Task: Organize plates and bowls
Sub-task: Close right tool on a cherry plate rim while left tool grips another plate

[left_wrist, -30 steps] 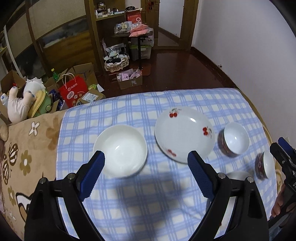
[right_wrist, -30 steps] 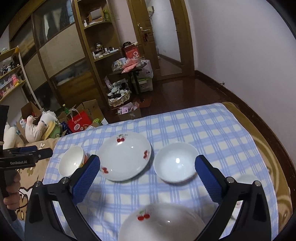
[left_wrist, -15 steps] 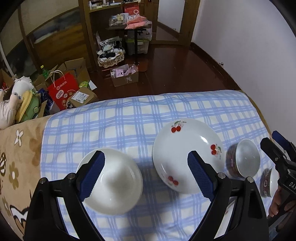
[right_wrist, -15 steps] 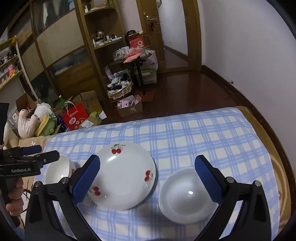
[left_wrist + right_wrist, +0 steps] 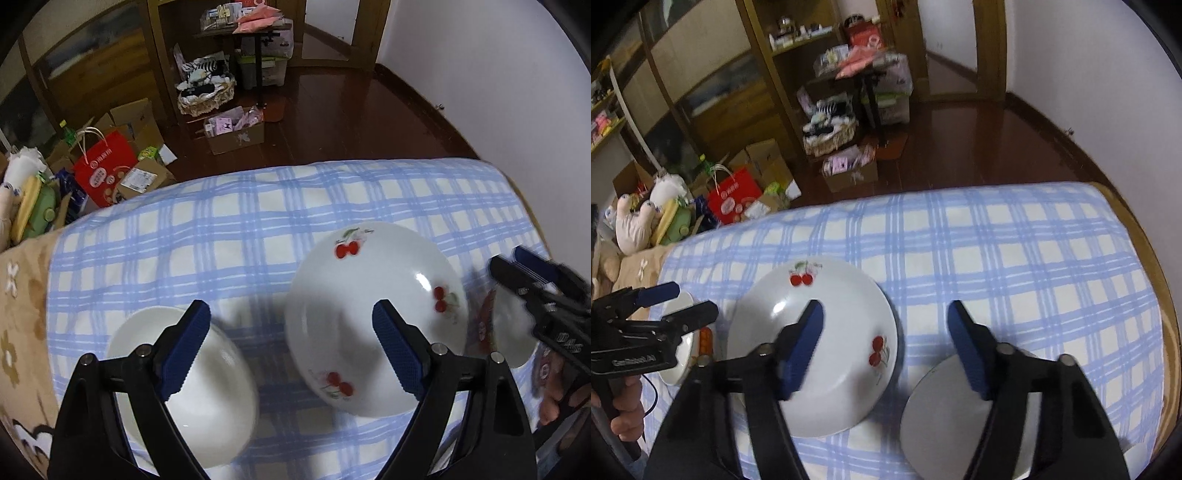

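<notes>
The left tongs are hanging released over the table, which is wearing a blue checked cloth, their blue pads spread wide with nothing between them. Under their left pad a plain white bowl is sitting on the cloth; under the right pad a cherry plate is lying just beside it. Past the plate, at the right edge of that view, a small bowl with a red outside is standing, partly hidden by the other black tool.

The right tongs are also gaping, gripping nothing. From their view the cherry plate is lying under the left pad and another white dish is sitting under the right pad, near the plate but apart from it. The left tongs are reaching in from the left, covering a small white bowl.

Beyond the table, a red paper bag, cardboard boxes, a basket of clothes and a stuffed toy are crowding the dark wooden floor.
</notes>
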A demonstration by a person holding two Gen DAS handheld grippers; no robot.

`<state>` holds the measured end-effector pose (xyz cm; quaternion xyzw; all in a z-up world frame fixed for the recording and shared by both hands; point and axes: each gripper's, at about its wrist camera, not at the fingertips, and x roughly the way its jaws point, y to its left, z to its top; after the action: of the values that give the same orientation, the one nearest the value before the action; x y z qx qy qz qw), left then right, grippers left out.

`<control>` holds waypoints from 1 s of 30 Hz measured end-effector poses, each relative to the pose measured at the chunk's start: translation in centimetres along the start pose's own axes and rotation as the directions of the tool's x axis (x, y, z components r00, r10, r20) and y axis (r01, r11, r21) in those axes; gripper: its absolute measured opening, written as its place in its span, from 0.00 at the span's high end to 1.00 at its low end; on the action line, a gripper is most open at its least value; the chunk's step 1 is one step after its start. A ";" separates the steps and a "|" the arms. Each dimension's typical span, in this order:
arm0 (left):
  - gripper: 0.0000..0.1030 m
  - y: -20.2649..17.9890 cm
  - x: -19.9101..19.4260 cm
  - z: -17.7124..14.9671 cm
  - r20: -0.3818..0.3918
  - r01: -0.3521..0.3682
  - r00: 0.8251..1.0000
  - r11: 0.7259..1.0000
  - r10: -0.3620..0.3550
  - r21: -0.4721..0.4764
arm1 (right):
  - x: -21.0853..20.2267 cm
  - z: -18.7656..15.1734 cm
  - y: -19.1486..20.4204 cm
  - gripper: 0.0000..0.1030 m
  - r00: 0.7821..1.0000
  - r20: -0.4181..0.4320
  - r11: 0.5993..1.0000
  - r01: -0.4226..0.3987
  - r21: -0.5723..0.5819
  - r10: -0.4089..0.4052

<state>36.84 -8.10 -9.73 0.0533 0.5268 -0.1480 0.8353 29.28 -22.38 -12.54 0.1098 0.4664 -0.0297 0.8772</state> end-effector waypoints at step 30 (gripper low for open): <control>0.38 -2.2 5.8 -1.9 -0.164 -0.020 0.986 1.000 0.018 -0.011 | 6.4 0.1 -0.6 0.75 0.982 -0.191 0.999 -0.002 -0.052 -0.008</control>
<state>36.89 -10.86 -15.63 0.0650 0.5940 -0.1318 0.7910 32.85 -22.68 -17.93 0.0884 0.5492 -0.0081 0.8310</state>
